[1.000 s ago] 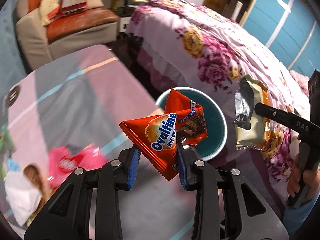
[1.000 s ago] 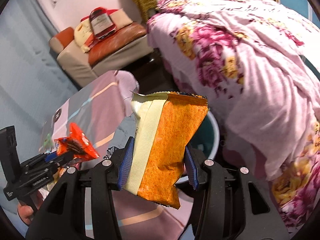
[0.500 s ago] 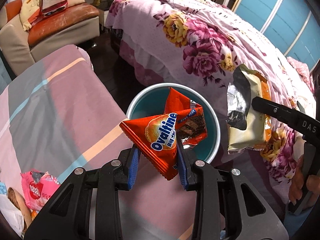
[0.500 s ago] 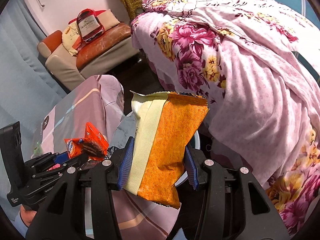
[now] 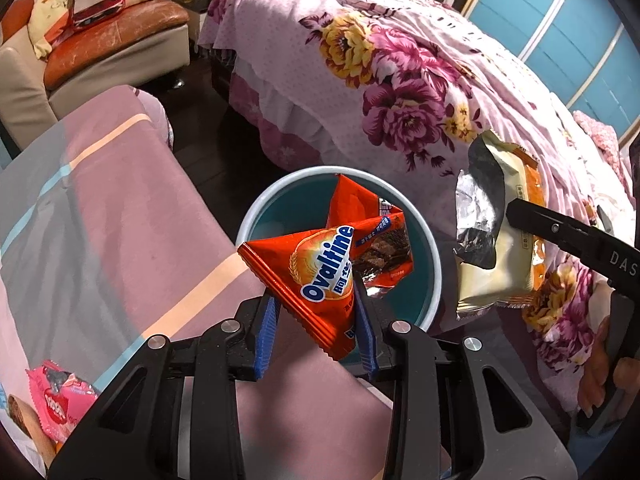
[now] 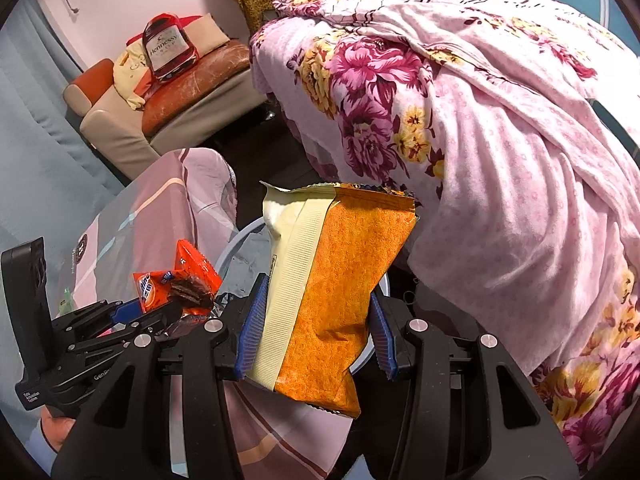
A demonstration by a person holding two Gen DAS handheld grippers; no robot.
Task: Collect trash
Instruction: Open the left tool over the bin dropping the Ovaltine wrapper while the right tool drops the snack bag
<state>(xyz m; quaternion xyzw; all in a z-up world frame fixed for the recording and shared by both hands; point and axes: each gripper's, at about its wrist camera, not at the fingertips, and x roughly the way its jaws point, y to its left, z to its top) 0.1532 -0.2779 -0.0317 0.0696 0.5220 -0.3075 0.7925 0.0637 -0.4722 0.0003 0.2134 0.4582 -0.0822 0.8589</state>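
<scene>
My left gripper [image 5: 316, 320] is shut on a red Ovaltine wrapper [image 5: 320, 276] and holds it over the near rim of a teal trash bin [image 5: 434, 280] on the floor beside the table. My right gripper [image 6: 314, 332] is shut on an orange and cream snack bag [image 6: 340, 300], held upright to the right of the bin; the bin's rim [image 6: 236, 244] shows behind the bag. The bag also shows in the left wrist view [image 5: 500, 240], and the left gripper with its wrapper [image 6: 180, 284] shows in the right wrist view.
A striped pink tablecloth [image 5: 120, 216] covers the table at left, with a pink wrapper [image 5: 60, 400] near its edge. A bed with a floral cover [image 5: 400, 80] stands close behind the bin. A sofa [image 5: 100, 44] is at the back left.
Both grippers have moved forward toward the bin with their wrappers still held. The bin now sits lower and nearer under the Ovaltine wrapper.
</scene>
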